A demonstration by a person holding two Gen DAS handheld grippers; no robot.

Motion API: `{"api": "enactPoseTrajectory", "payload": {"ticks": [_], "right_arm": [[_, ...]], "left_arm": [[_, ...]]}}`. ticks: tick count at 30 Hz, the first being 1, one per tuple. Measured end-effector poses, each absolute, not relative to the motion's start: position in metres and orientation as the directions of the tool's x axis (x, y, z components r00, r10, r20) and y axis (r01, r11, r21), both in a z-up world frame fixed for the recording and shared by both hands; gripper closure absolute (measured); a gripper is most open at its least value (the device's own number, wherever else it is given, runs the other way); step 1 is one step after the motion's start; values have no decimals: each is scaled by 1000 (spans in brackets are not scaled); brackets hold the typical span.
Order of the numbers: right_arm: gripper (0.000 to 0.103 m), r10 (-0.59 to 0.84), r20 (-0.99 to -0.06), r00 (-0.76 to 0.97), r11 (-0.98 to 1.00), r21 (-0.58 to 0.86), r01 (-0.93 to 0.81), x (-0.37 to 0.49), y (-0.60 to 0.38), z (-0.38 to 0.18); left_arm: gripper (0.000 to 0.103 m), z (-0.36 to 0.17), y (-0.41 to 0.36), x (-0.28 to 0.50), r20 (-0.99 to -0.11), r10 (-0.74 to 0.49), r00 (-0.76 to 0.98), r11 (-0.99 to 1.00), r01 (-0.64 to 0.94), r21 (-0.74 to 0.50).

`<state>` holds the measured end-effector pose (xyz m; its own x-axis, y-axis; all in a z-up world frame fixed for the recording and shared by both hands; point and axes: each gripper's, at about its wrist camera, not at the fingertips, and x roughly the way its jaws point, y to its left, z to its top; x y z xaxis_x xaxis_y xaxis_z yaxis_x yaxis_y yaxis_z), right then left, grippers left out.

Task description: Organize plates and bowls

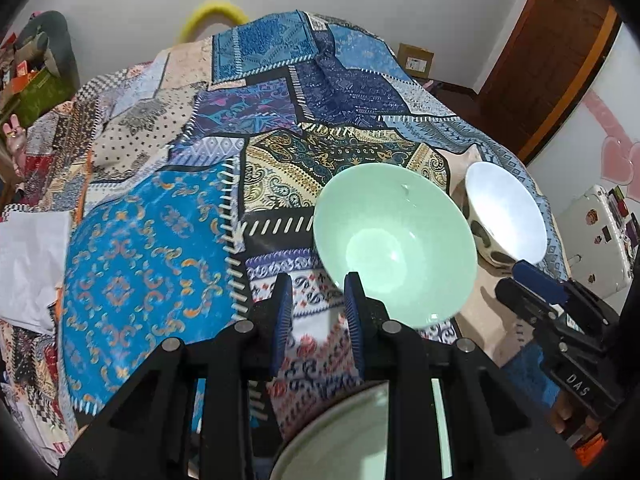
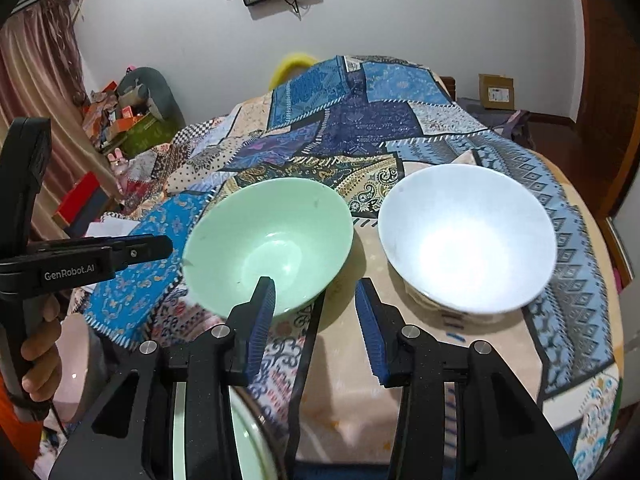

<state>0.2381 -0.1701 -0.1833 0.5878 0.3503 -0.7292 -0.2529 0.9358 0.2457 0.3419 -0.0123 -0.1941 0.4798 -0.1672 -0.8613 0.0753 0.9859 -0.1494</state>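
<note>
Two bowls are seen standing upright on a table covered with a patchwork-patterned cloth (image 2: 352, 120). A pale green, glossy ceramic bowl (image 2: 268, 244) is set to the left, and a white ceramic bowl with dark spots on its outer wall (image 2: 468, 240) is set just beside it on the right; a narrow strip of cloth is visible between them, so they are judged not to touch. Both bowls are empty.

At the near edge, below the grippers, the rim of a pale green plate or shallow dish (image 1: 340, 440) is partly shown; most of it is hidden by the gripper bodies, so its exact form cannot be told.

The left gripper (image 1: 316, 304) is held just short of the green bowl's near rim, with its fingers parted by a modest gap and nothing between them. The right gripper (image 2: 316, 312) is held above the gap between the two bowls, its fingers spread wide and empty.

As far as can be judged, the organizing is at an early stage: no bowl is nested in another, nothing is stacked on the plate, and nothing is gripped. What is left appears to be the grasping of a bowl, probably the green one given the left gripper's closeness to it, and the gathering of bowls and plate into an ordered stack.
</note>
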Motion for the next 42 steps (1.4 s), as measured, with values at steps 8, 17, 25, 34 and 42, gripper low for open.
{"api": "enactPoseTrajectory", "payload": {"ticks": [8, 17, 25, 34, 42], "right_arm": [[65, 366, -755, 545, 928, 255, -271, 256, -166, -199], [70, 360, -777, 517, 930, 255, -264, 270, -155, -210], [74, 314, -778, 544, 945, 200, -260, 273, -150, -211], [77, 325, -772, 547, 944, 225, -243, 268, -154, -205], [78, 336, -751, 569, 940, 225, -257, 250, -152, -188]], "left_arm": [[78, -215, -24, 369, -879, -155, 452, 988, 97, -124], [78, -234, -33, 389, -894, -134, 427, 989, 117, -92], [78, -244, -38, 396, -901, -132, 414, 988, 132, -84], [78, -240, -42, 385, -898, -128, 420, 987, 142, -74], [78, -222, -42, 363, -888, -130, 442, 988, 134, -78]]}}
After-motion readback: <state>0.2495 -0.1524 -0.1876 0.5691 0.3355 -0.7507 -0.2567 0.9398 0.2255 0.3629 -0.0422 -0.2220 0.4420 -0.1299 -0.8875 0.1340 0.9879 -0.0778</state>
